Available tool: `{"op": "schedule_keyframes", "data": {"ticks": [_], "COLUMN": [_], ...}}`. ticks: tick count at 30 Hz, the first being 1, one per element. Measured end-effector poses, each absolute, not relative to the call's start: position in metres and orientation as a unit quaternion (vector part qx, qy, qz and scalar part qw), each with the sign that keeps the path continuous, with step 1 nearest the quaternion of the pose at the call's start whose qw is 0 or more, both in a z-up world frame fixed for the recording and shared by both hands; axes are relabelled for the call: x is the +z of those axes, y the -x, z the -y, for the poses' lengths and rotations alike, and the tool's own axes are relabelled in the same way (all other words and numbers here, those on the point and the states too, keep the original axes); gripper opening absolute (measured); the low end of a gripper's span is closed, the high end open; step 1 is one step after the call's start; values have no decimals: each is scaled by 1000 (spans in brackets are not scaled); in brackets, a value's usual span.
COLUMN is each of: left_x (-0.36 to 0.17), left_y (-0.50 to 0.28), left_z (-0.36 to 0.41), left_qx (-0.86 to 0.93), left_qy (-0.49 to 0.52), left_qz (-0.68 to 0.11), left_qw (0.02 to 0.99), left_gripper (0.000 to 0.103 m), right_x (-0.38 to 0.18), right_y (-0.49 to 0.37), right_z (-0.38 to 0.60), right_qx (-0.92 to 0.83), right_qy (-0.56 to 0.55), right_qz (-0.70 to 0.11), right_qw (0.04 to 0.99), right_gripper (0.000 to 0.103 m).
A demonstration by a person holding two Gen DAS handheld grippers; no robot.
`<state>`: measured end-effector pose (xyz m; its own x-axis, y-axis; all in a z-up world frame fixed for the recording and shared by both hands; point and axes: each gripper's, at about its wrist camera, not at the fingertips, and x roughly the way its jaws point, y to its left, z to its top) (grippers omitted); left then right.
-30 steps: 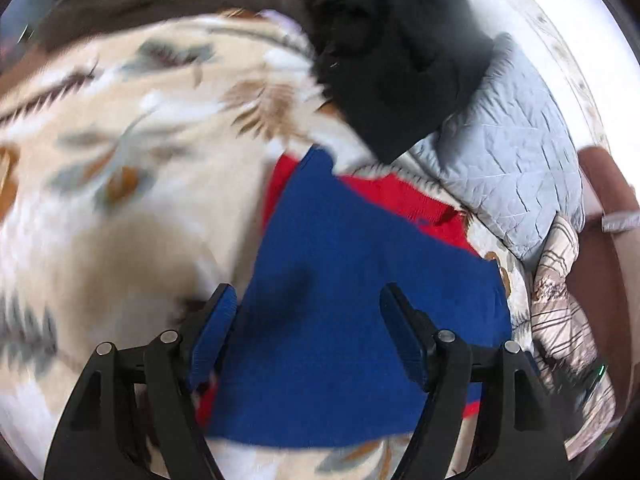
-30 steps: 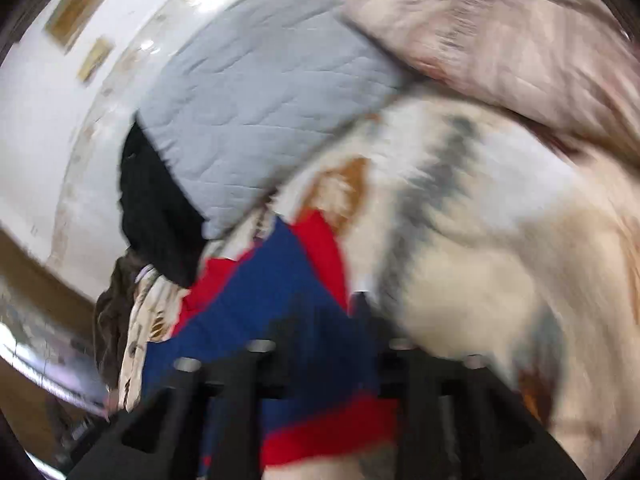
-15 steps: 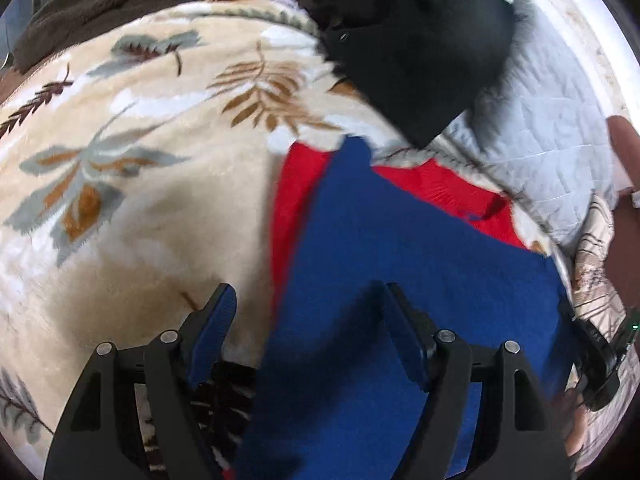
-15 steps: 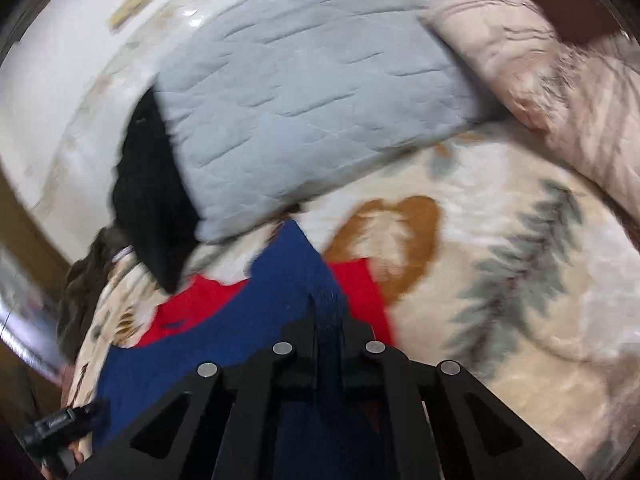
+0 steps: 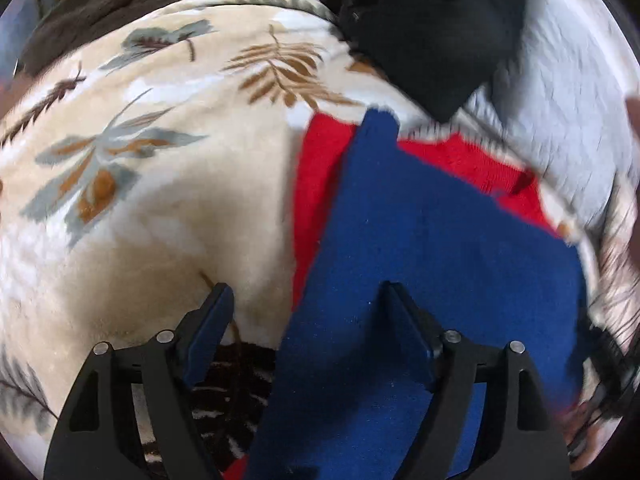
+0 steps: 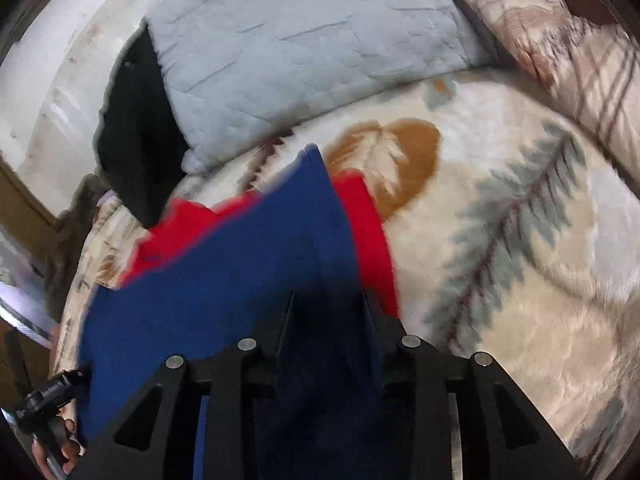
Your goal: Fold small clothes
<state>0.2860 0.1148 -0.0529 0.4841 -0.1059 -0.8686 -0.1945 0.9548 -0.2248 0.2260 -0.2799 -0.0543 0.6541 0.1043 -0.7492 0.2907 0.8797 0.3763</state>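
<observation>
Blue-and-red garment [image 5: 420,248] lies flat on a bed, on a cream leaf-print blanket [image 5: 160,184]. Blue panel on top; red layer shows beyond its far edge and along its left side.

Left tongs [image 5: 306,300]: jaws wide, nothing gripped. The garment's left edge runs up between the two fingers; the right finger sits over blue cloth, the left finger over bare blanket. Pads clear of the fabric edge.

Right tongs [image 6: 326,308]: jaws narrow and have just been opening after a close. Blue cloth fills the gap between them; whether the pads press on it I cannot tell, the area is dark.

Orientation: in the left view the blue panel narrows to a point at the far end, aimed toward a black garment [image 5: 432,28] and a grey quilted pillow [image 6: 304,40]. Long axis runs near to far, tilted slightly right. In the right view the same point aims far, toward the pillow's lower edge, just short of it.

A plaid pillow [image 6: 568,48] lies far right.
</observation>
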Motion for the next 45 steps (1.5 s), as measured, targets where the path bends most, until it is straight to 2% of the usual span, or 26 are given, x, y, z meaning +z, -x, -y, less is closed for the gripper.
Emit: {"op": "schedule_keyframes", "data": {"ticks": [5,8,9,10,13,17,23,29,33,37,40,42,45], "left_x": [-31,-46,-51,-51,-46,-45,-46,-41,-42,-33,-23,-32,-52], "left_y": [-274,-278,-279,-278,-274,-273,-270,-265,-265,-264,-265,-271,-284], "left_z": [-119,-107,-104,-104,-101,-97,-99,-102,-102,-124,-148,-158,-159], "left_qx": [29,48,50,52,49,47,44,39,43,36,48,45,52], "left_qy": [153,105,99,98,92,78,90,95,82,128,159,165,146], "left_qz": [-476,-502,-507,-506,-499,-498,-502,-502,-511,-504,-482,-501,-540], "left_qw": [865,857,855,856,861,862,859,859,855,853,860,848,827], "left_gripper": [78,78,79,79,78,78,78,78,78,78,78,78,78], "right_x": [-21,-45,-54,-60,-43,-22,-53,-26,-57,-36,-20,-16,-19], "right_y": [-192,-197,-200,-199,-186,-162,-167,-155,-168,-164,-164,-167,-173], "right_z": [296,289,286,283,285,275,254,244,251,243,219,194,153], "right_qx": [-47,-51,-64,-81,-88,-83,-93,-100,-102,-91,-58,-22,30], "right_qy": [-302,-297,-283,-270,-295,-298,-247,-229,-241,-239,-197,-167,-128], "right_qz": [-356,-411,-431,-438,-413,-384,-435,-377,-427,-386,-365,-368,-388], "right_qw": [883,860,854,854,857,870,861,892,866,886,908,914,912], "right_gripper": [38,40,45,45,48,48,43,45,45,47,48,52,53]}}
